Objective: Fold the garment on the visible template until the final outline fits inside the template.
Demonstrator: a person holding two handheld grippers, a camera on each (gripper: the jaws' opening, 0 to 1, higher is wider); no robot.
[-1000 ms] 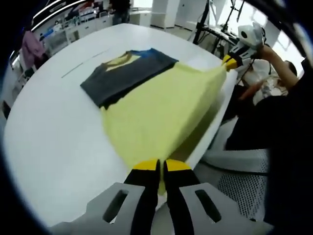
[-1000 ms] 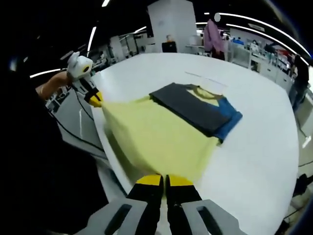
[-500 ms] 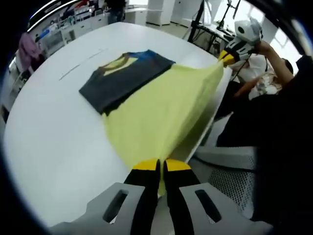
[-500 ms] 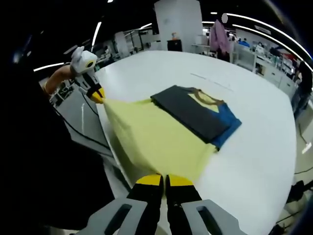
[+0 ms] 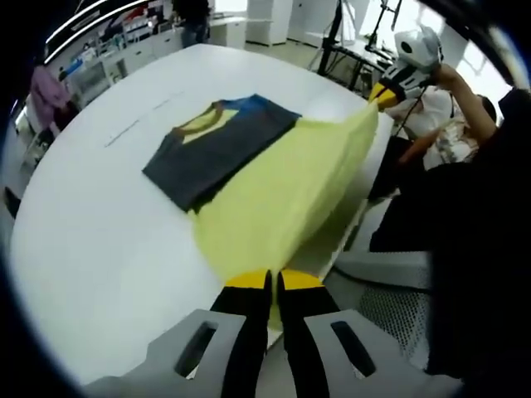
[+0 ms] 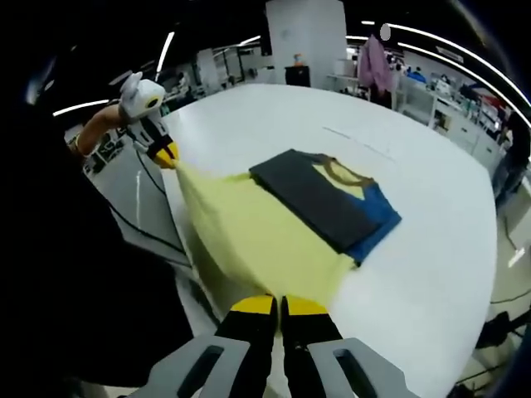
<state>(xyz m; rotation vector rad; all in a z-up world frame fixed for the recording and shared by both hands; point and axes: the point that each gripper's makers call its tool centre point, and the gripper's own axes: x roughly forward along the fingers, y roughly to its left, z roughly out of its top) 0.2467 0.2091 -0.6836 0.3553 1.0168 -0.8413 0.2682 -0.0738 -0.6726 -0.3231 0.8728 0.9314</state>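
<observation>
- On the white worktop (image 5: 99, 224) lies the garment (image 5: 274, 191), its dark grey, blue and yellow upper part folded flat, its yellow lower part lifted off the surface towards the near edge.
- The left tool (image 5: 270, 282) has its jaws pressed together on one yellow hem corner.
- The right tool (image 6: 271, 305) is likewise clamped on the other corner, the cloth stretched between them.
- A thin line (image 5: 137, 124) marks the worktop beyond the garment.
</observation>
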